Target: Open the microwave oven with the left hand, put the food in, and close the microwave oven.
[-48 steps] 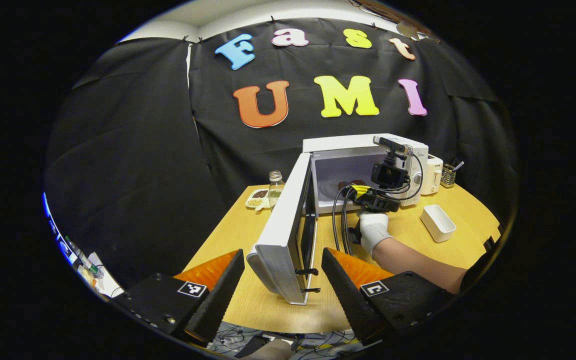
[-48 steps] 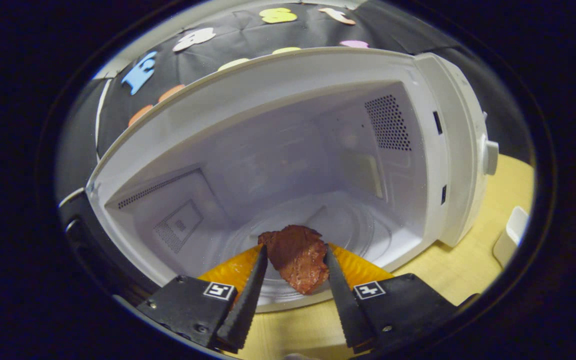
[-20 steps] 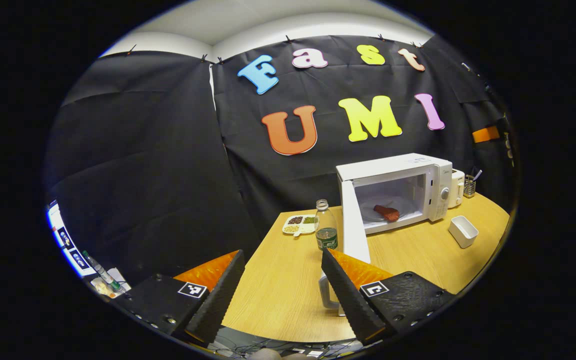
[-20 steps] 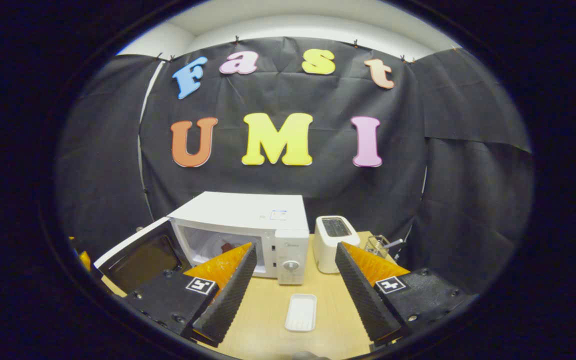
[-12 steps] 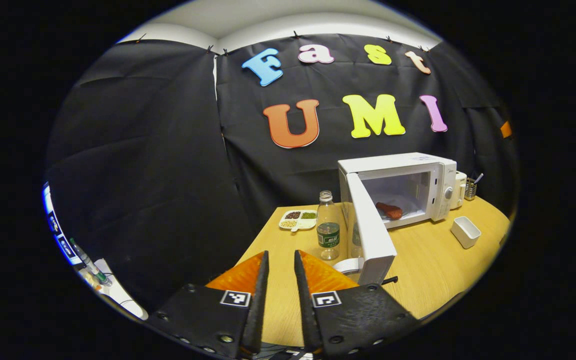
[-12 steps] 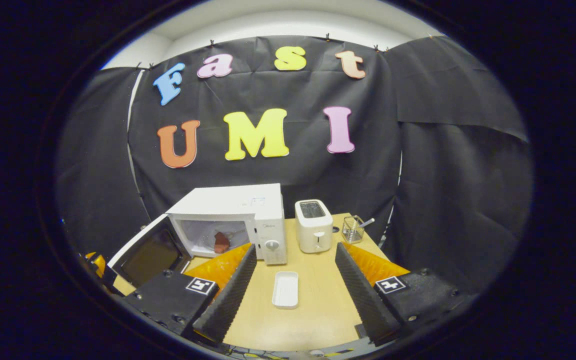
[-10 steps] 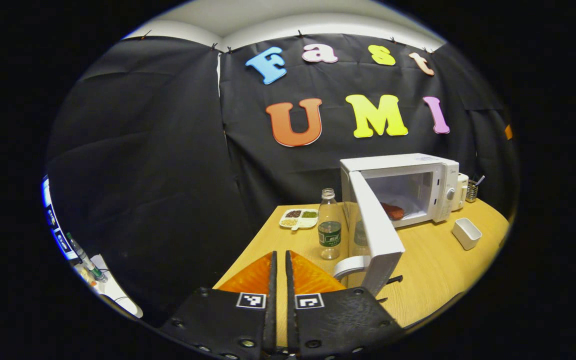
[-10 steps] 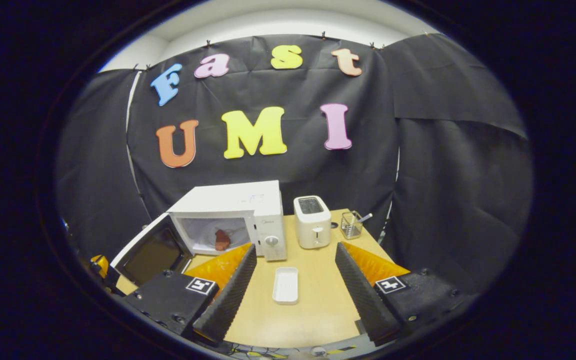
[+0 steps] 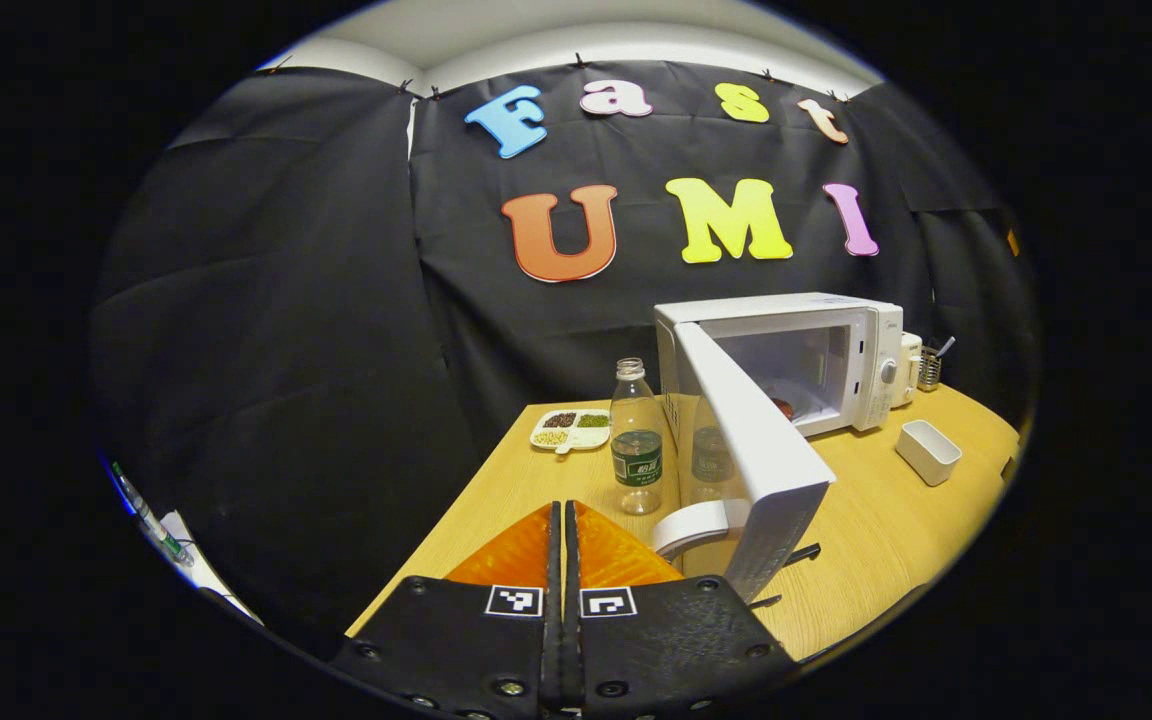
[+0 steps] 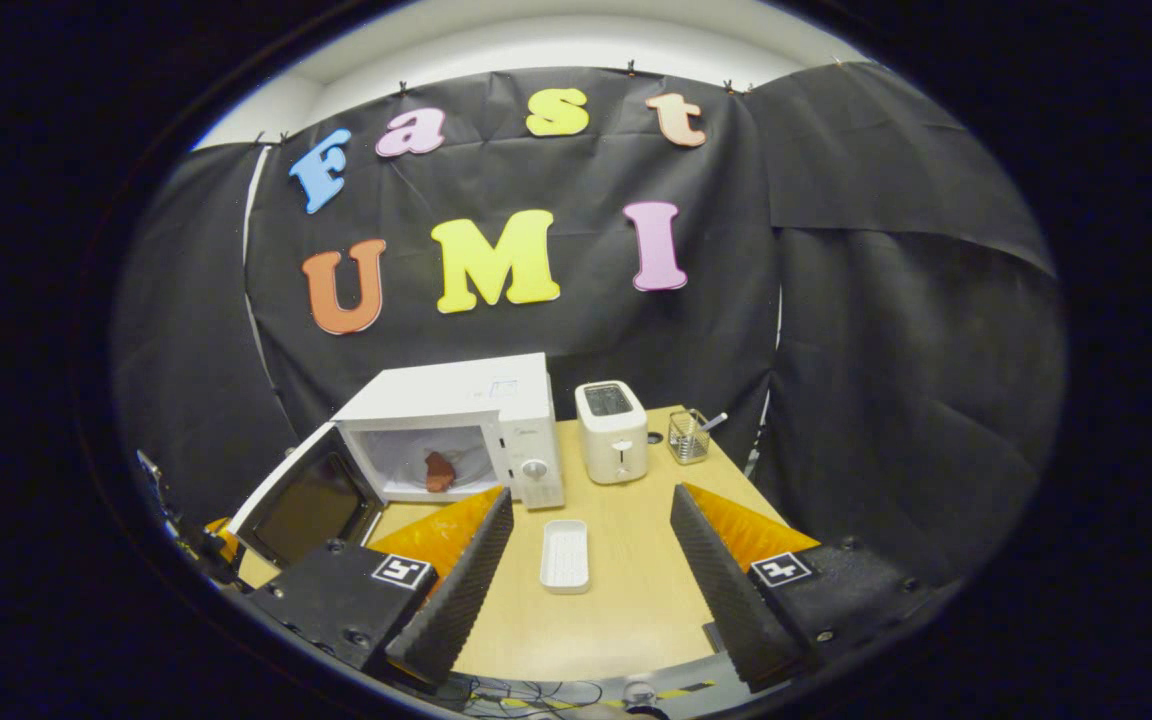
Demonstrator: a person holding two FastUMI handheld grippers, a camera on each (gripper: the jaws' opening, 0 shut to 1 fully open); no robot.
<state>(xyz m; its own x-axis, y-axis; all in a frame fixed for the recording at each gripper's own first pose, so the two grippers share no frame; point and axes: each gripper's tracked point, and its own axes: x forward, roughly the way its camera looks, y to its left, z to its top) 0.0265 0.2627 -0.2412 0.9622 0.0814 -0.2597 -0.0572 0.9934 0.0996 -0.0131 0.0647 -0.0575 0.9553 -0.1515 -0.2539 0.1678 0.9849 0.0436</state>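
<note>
Swinging partway shut, the microwave door hides most of the meat. Left hand-held gripper fingers are together; right hand-held gripper fingers are apart.

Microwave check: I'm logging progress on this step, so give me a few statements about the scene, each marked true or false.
1. The microwave door is fully shut. False: it stands partly open.
2. The food lies inside the microwave. True.
3. The right gripper holds the food. False: its fingers are spread and hold nothing.
4. The left gripper has its fingers closed together on nothing. True.
5. A bottle stands on the table left of the door in the left gripper view. True.
</note>
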